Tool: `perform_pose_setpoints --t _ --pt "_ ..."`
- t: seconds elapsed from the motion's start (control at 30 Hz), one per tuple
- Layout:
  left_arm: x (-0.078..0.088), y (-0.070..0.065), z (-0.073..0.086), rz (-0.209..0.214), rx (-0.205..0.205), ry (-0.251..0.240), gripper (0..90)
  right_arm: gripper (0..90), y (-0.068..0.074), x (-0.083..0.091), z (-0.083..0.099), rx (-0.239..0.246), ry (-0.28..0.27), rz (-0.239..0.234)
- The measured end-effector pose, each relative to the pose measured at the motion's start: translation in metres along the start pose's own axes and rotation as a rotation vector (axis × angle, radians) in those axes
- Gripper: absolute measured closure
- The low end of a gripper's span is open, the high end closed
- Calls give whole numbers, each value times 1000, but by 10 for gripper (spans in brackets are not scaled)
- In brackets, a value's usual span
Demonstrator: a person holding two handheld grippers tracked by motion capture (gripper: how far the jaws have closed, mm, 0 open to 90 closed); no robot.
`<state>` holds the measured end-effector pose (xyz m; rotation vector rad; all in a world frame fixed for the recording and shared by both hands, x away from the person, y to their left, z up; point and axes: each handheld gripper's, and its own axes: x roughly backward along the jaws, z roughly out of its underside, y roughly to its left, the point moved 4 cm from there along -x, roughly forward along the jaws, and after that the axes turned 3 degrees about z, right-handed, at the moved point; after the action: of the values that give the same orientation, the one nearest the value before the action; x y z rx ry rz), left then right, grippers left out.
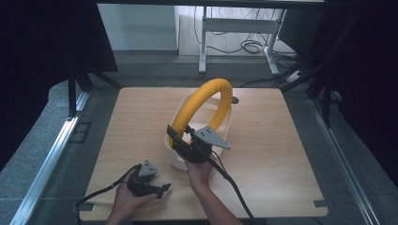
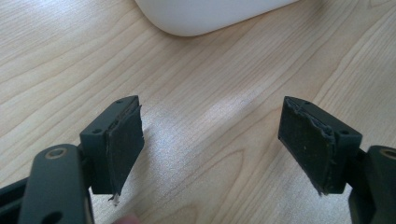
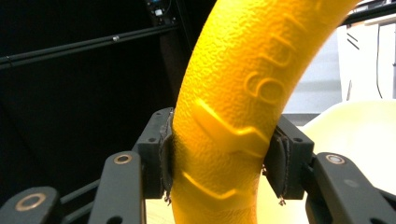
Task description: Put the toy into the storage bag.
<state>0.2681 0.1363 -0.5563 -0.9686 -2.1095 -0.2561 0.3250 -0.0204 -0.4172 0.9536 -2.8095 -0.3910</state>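
A thick yellow foam ring (image 1: 206,101) stands upright in a white tub (image 1: 176,159) at the middle of the wooden table (image 1: 281,140). My right gripper (image 1: 180,134) is shut on the ring's near left side, just above the tub's rim. In the right gripper view both pads press the textured yellow ring (image 3: 233,93), with the right gripper (image 3: 219,161) around it and the tub (image 3: 355,140) behind. My left gripper (image 1: 162,190) rests low near the table's front edge, held in a hand. It is open (image 2: 212,140) over bare wood, and a corner of the tub (image 2: 205,14) lies ahead.
Black curtains close off both sides. A white desk frame (image 1: 234,28) and loose cables (image 1: 251,46) are on the floor beyond the table's far edge. Each gripper's cable trails off the front edge. Bare wood lies to the tub's left and right.
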Motion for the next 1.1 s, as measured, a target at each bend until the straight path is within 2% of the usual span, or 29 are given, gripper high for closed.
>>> perform_pose_setpoints --t 0.17,0.43,0.6,0.67,0.8,0.83,1.03,1.1 --pt "0 0 0 -2 1 4 221 461 -6 -1 3 -19 41 14" --pt "-1 0 0 3 3 8 221 449 -8 2 2 -18 47 1" --pt "-1 0 0 3 4 5 220 336 -13 7 -2 -25 62 -2" --pt "-2 0 0 4 3 6 220 331 -15 10 -2 -32 80 -10" --pt "-1 0 0 2 2 8 220 315 -15 14 -3 -12 104 -32" --pt "-1 0 0 0 2 6 220 301 -16 20 -4 21 115 -30" --pt "-1 0 0 1 1 8 220 291 -24 35 -6 31 143 -48" --pt "-1 0 0 -1 1 8 219 292 -30 44 -8 26 145 -77"
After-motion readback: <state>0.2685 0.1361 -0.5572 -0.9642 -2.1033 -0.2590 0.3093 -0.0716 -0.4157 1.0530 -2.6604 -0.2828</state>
